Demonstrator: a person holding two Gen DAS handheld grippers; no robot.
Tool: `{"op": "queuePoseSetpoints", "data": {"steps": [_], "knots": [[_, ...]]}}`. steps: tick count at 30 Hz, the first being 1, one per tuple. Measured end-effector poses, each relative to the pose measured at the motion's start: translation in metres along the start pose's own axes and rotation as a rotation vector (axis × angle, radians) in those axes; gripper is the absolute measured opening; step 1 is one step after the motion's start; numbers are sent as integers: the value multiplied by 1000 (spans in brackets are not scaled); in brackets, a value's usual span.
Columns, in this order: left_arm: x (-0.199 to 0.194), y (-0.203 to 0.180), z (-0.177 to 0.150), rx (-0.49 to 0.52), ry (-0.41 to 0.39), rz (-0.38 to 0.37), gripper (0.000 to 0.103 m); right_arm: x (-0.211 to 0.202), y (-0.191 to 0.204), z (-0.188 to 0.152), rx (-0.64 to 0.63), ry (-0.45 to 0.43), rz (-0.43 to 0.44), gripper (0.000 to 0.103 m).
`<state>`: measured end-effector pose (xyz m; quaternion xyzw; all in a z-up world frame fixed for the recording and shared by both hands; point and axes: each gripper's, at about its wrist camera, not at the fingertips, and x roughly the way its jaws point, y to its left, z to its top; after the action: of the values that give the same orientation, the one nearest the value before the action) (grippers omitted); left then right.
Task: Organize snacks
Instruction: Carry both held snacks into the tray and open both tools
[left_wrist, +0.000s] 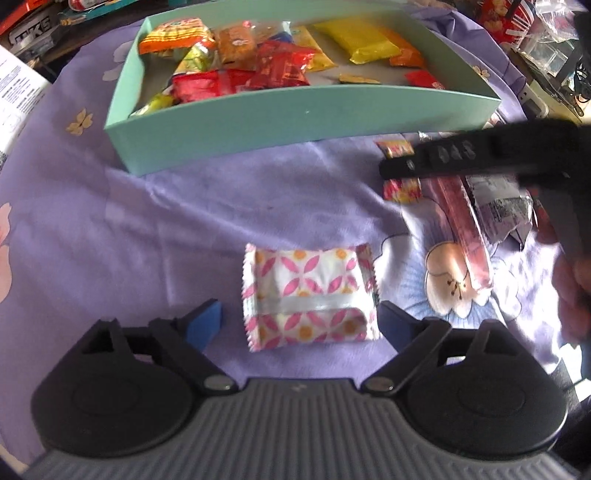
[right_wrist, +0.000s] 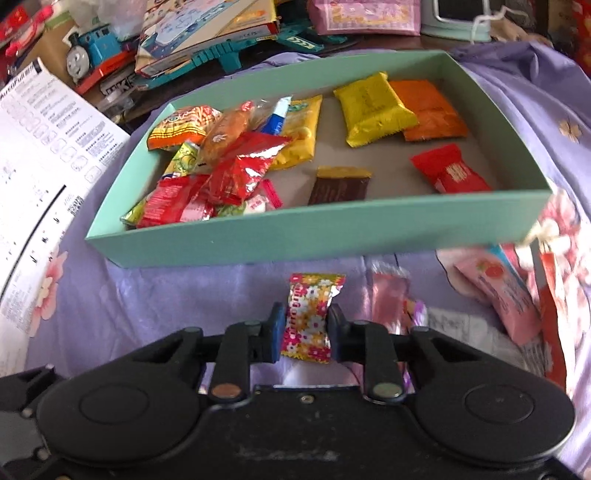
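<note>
Right wrist — tool (right_wrist: 306, 332) grips floral candy (right_wrist: 310, 317), lengthwise toward box (right_wrist: 295, 232).

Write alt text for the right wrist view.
The right gripper pinches a flower-print candy on a purple floral cloth, in front of a mint-green box holding mixed snack packets. More packets lie to the right.
</note>
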<state>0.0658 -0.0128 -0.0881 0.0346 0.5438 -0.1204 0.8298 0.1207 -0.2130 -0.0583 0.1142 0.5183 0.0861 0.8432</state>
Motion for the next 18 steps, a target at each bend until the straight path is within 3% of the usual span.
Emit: {"op": "queuePoseSetpoints", "data": {"steps": [3,5,7,13,18], "knots": [[5,-13,4,61,-30,32,84,-7,-12,-11,36,3,18,24],[4,-24,3,129,-58,58,64,-13,-19,-16,56,4,28,24],[2,-26,7,133,-57,40,59,-15,-22,-19,68,3,34,24],[-5,-6,15,31,-69,4,57,-24,-15,-17,45,-17,55,24],[-17,1,19,5,-92,10,57,-32,-7,-13,27,-37,67,24]]}}
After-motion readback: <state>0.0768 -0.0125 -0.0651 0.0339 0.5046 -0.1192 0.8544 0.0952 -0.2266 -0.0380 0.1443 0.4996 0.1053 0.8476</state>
